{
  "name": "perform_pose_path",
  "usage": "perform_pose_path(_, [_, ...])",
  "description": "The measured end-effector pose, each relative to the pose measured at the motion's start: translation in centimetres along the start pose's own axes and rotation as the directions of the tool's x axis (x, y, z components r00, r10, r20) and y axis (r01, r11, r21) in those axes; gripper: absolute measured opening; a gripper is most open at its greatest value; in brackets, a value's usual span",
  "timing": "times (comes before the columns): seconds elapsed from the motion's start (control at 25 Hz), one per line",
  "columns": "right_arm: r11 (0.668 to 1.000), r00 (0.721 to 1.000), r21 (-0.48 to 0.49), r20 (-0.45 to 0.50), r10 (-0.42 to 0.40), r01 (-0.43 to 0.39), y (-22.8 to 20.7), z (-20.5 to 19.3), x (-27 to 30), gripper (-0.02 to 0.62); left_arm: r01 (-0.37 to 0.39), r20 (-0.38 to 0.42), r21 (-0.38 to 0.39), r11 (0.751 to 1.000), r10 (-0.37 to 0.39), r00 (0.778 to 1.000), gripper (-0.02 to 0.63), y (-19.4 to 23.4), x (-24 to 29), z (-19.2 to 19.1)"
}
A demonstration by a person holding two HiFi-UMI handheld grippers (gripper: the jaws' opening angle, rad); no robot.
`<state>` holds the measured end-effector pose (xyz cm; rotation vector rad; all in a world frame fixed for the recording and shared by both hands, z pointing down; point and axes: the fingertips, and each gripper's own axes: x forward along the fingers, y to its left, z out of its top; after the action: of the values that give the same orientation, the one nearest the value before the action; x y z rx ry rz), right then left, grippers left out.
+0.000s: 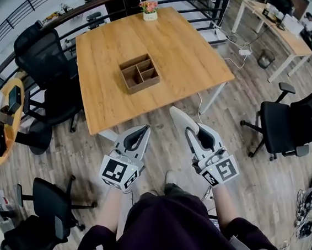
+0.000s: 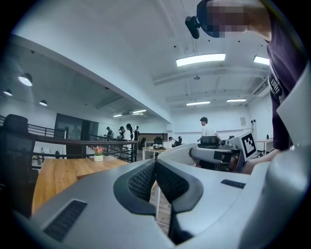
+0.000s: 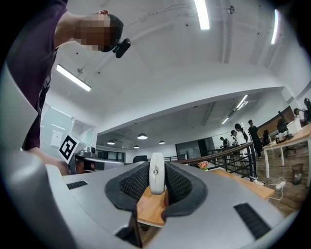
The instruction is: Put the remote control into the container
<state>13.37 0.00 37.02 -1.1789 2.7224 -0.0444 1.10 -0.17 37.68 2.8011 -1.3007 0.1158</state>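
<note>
A slim white remote control (image 1: pixel 181 119) (image 3: pixel 156 179) stands on edge between the pads of my right gripper (image 1: pixel 197 134) (image 3: pixel 156 188), which is shut on it and held low, short of the table's near edge. Its long body points toward the table. The container (image 1: pixel 129 68) is a brown wooden box with several compartments, lying at the middle of the wooden table (image 1: pixel 187 52). My left gripper (image 1: pixel 142 132) (image 2: pixel 155 178) hangs beside the right one, jaws shut with nothing between them.
A small flower pot (image 1: pixel 149 10) (image 2: pixel 98 152) stands at the table's far edge. Black office chairs are at the left (image 1: pixel 47 61) and right (image 1: pixel 289 124). A railing (image 1: pixel 104 2) runs behind the table. People stand far off in the room.
</note>
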Motion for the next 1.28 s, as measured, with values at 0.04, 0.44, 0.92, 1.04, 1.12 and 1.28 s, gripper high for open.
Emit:
perform_pose_path(0.04, [1.0,1.0,0.003,0.003,0.008,-0.008,-0.6,0.0,0.1,0.107,-0.007,0.002,0.002,1.0,0.007,1.0,0.012,0.0,0.5,0.1])
perform_pose_path(0.44, [0.998,0.998,0.015,0.009,0.056,-0.057,-4.0,0.4,2.6,0.107,-0.051,0.007,0.004,0.999,0.051,0.999,0.012,1.4,4.0,0.7])
perform_pose_path(0.92, [0.998,0.998,0.022,-0.008,0.057,-0.057,-6.4,-1.8,8.7,0.107,-0.058,0.001,-0.018,0.998,0.058,0.998,0.012,7.6,7.2,-0.5])
perform_pose_path(1.04, [0.998,0.998,0.022,-0.014,0.055,-0.055,-7.2,-2.3,10.9,0.107,-0.053,-0.001,-0.018,0.998,0.053,0.999,0.012,9.8,8.5,-0.3])
perform_pose_path(1.12, [0.998,0.999,0.021,-0.017,0.051,-0.051,-7.9,-2.4,12.7,0.107,-0.048,0.0,-0.021,0.999,0.048,0.999,0.012,11.4,9.4,-0.3])
perform_pose_path(1.28, [0.998,0.998,0.017,-0.025,0.053,-0.052,-9.2,-3.0,16.3,0.107,-0.044,-0.003,-0.029,0.999,0.044,0.999,0.012,15.0,11.4,-0.5])
